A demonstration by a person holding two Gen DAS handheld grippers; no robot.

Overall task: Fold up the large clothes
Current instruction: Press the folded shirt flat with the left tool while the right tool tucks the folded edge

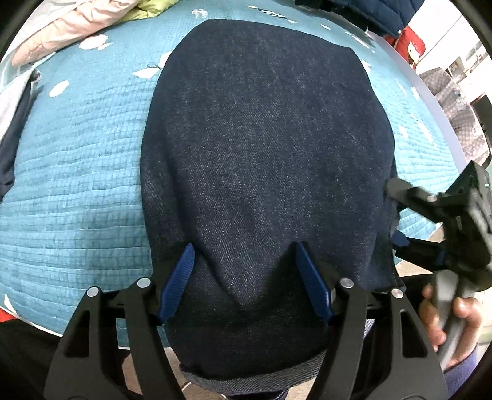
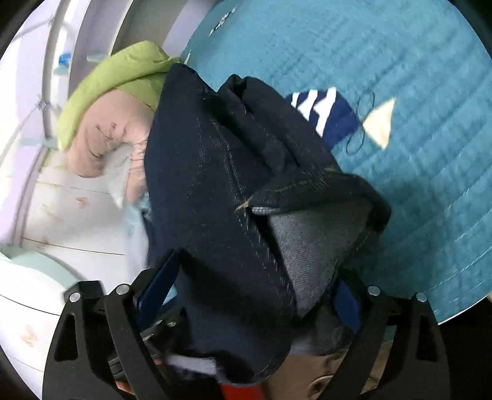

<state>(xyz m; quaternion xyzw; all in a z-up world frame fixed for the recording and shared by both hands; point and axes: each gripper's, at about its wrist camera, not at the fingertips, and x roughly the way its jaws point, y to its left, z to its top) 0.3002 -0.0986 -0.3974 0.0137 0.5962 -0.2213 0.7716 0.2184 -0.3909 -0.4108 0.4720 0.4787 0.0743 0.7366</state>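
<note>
Dark navy jeans [image 1: 264, 154] lie flat along the teal quilted bed cover [image 1: 77, 184], one end hanging over the near edge. My left gripper [image 1: 244, 261] has its blue fingers [image 1: 180, 277] spread wide, with denim bunched between them. My right gripper [image 1: 396, 212] shows at the jeans' right edge, held by a hand [image 1: 442, 317]. In the right wrist view the jeans [image 2: 221, 184] drape over my right gripper [image 2: 246, 277]; a hem and the grey inside [image 2: 310, 243] show. Its jaws stand apart, cloth between.
A pink padded garment [image 1: 61, 27] and a green one [image 1: 150, 9] lie at the bed's far left; they also show in the right wrist view [image 2: 101, 138]. A navy quilted jacket [image 1: 369, 12] lies far right. A striped garment [image 2: 319, 110] lies on the cover.
</note>
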